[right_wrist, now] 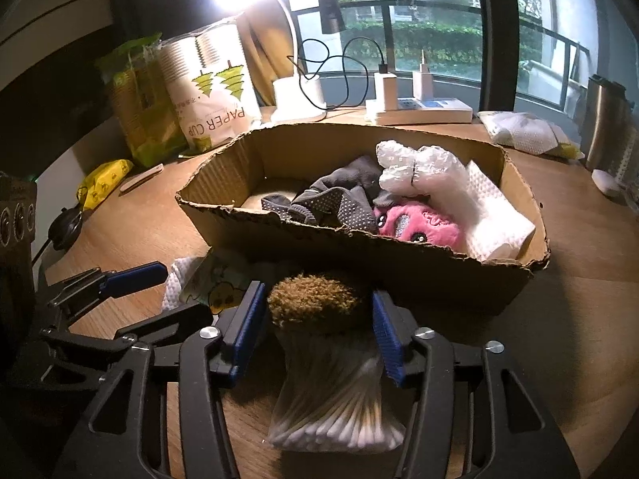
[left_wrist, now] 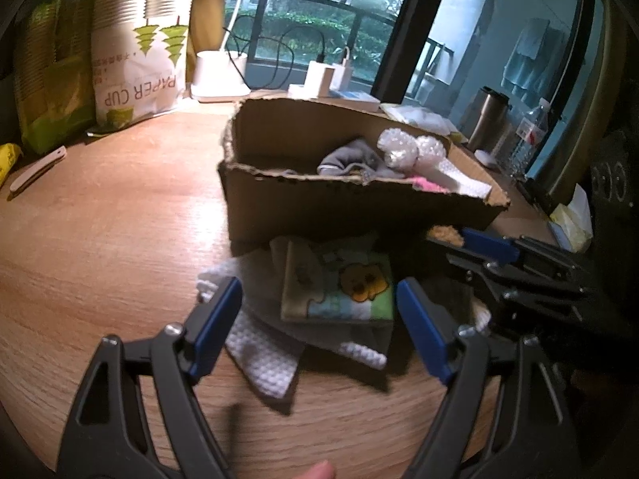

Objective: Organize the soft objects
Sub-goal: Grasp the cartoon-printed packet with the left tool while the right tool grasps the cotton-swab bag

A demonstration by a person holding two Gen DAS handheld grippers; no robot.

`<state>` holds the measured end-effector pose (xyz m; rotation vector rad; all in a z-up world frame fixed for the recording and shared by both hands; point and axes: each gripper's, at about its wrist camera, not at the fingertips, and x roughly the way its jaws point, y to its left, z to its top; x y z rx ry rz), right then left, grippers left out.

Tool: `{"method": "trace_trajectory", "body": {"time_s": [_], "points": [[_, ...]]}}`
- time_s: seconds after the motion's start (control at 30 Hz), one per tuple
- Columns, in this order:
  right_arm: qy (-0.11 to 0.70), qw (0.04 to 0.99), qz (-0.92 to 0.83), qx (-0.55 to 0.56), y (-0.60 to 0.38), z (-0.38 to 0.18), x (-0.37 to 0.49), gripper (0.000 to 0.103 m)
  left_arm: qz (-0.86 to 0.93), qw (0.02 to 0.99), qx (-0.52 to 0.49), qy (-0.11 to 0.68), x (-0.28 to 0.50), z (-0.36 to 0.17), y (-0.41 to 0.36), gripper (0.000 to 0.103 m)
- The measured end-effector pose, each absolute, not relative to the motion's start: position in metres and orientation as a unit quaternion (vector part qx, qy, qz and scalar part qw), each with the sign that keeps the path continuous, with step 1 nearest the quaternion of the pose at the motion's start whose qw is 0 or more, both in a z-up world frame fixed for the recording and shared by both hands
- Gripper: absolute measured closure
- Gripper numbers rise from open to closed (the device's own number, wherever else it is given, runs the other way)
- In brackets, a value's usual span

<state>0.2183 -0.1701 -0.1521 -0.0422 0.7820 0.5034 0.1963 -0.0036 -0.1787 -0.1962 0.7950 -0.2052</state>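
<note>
A cardboard box (left_wrist: pixel 279 195) (right_wrist: pixel 359 267) stands on the wooden table. It holds grey socks (right_wrist: pixel 331 199), a bubble-wrap bundle (right_wrist: pixel 415 167), a pink plush toy (right_wrist: pixel 415 219) and a white paper towel (right_wrist: pixel 495 215). In front of the box lie a cartoon cloth (left_wrist: pixel 339 283) and a white waffle cloth (left_wrist: pixel 263 355). My left gripper (left_wrist: pixel 319 303) is open, its fingers either side of the cartoon cloth. My right gripper (right_wrist: pixel 319 319) is open around a brown fuzzy ball (right_wrist: pixel 315 299) and a bag of cotton swabs (right_wrist: pixel 335 391).
Paper cup packs (left_wrist: pixel 135 48) (right_wrist: pixel 211 88) stand at the back left. A white lamp base (left_wrist: pixel 219 76), a power strip with chargers (right_wrist: pixel 419 107), a steel flask (left_wrist: pixel 487 119) and tissues (right_wrist: pixel 523 131) line the window side. A yellow packet (right_wrist: pixel 104 183) lies at left.
</note>
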Motion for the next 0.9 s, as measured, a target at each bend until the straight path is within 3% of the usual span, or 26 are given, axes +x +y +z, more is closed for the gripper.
{"method": "trace_trajectory", "body": {"time_s": [0.17, 0.7, 0.73, 0.8, 0.9], "points": [[0.365, 0.898, 0.247, -0.015, -0.182, -0.149, 0.212, 0.067, -0.104, 0.911, -0.081, 0.39, 0.202, -0.179, -0.017, 0.021], [0.344, 0.909, 0.235, 0.008, -0.22, -0.139, 0.207, 0.068, -0.094, 0.908, -0.019, 0.409, 0.216, -0.19, -0.044, 0.022], [0.342, 0.91, 0.235, 0.008, -0.22, -0.137, 0.206, 0.068, -0.094, 0.908, -0.021, 0.408, 0.216, -0.19, -0.044, 0.023], [0.338, 0.911, 0.236, 0.008, -0.22, -0.135, 0.206, 0.068, -0.091, 0.909, -0.021, 0.407, 0.216, -0.189, -0.042, 0.036], [0.335, 0.912, 0.236, 0.009, -0.22, -0.132, 0.204, 0.068, -0.098, 0.908, -0.027, 0.406, 0.216, -0.187, -0.04, 0.038]]}}
